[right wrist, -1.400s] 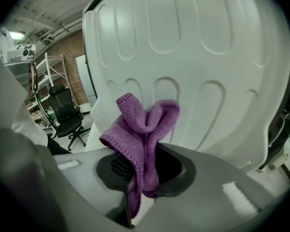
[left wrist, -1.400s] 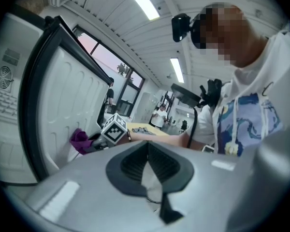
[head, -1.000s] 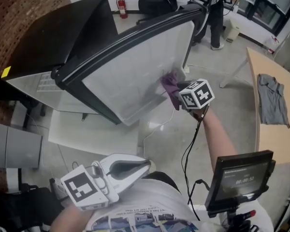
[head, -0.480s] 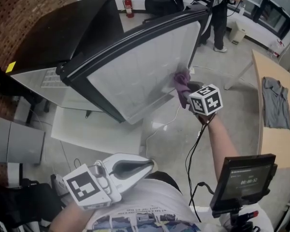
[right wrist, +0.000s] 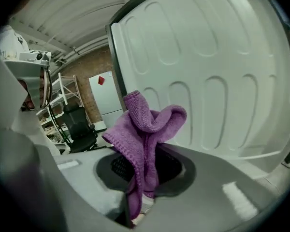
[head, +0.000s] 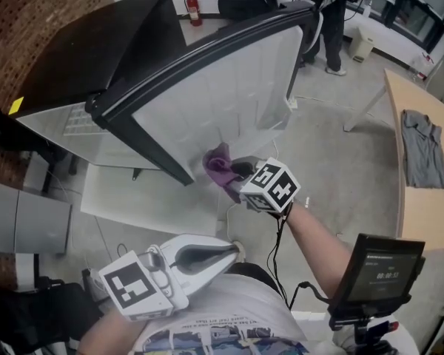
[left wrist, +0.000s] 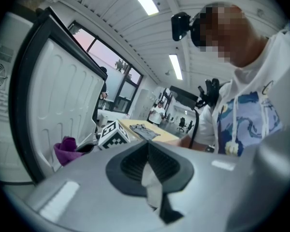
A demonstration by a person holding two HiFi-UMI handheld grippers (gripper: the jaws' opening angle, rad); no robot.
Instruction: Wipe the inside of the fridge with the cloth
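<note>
We judge the wiping to be under way. Our right hand-held gripper [head: 235, 171] is clamped on the purple cloth [right wrist: 146, 127], which sits at the lower edge of the fridge's [head: 96, 50] white door liner [head: 229, 102], centre of the frame. We cannot tell whether it presses on the plastic. The liner shows no clear streaks or dirt, so we cannot say how much is left; the cabinet interior is hidden from us.

Our left hand-held gripper [left wrist: 147, 173] is at lower left, jaws together on nothing.

At right, a wooden surface [head: 422, 205] carries a grey garment [head: 422, 150]. The concrete floor [head: 333, 146] is bare, with a brick wall [head: 29, 13] at upper left and a person [head: 325, 21] at the top.
</note>
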